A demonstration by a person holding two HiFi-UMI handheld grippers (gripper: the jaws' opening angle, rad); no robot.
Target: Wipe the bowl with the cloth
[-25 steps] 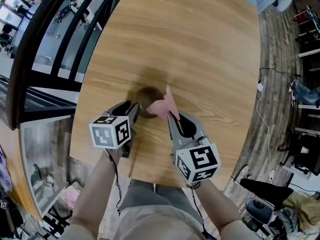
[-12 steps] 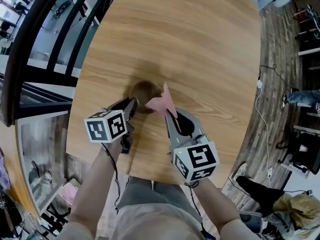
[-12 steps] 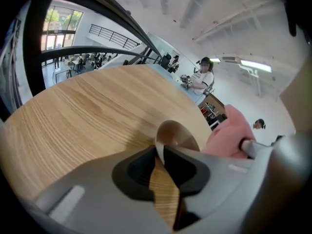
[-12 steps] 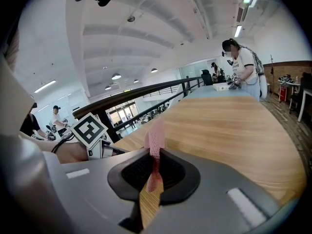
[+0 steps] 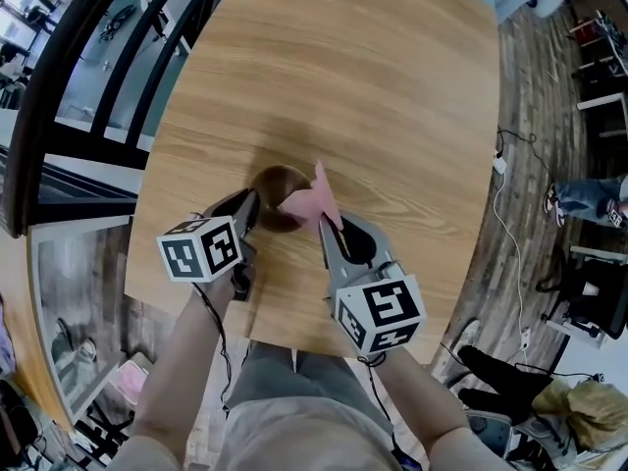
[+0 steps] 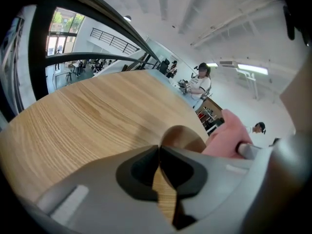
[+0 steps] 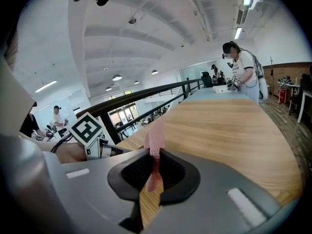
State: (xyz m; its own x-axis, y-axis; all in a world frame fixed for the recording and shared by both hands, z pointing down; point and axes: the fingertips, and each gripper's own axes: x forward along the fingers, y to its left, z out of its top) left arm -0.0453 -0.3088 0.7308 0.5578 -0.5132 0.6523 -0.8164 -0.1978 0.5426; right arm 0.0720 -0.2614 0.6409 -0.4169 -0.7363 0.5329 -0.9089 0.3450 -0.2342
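A small brown bowl (image 5: 273, 181) stands on the wooden table (image 5: 373, 86) just ahead of both grippers. My left gripper (image 5: 251, 208) is at the bowl's left rim; its jaws are closing, and in the left gripper view the tips (image 6: 159, 147) meet on the thin edge of the bowl (image 6: 183, 136). My right gripper (image 5: 329, 228) is shut on a pink cloth (image 5: 314, 201) that stands up over the bowl's right side. The cloth (image 7: 156, 133) sticks up from between the right jaws and also shows beside the bowl in the left gripper view (image 6: 224, 135).
The table's near edge (image 5: 294, 337) is close to the person's body. A dark railing (image 5: 69, 77) runs along the left. Other people stand at the table's far end (image 7: 241, 65). The left gripper's marker cube (image 7: 87, 128) sits left of the right jaws.
The left gripper's jaws stood wide beside the bowl; now they have come together at its left rim. The right gripper and cloth have barely shifted.
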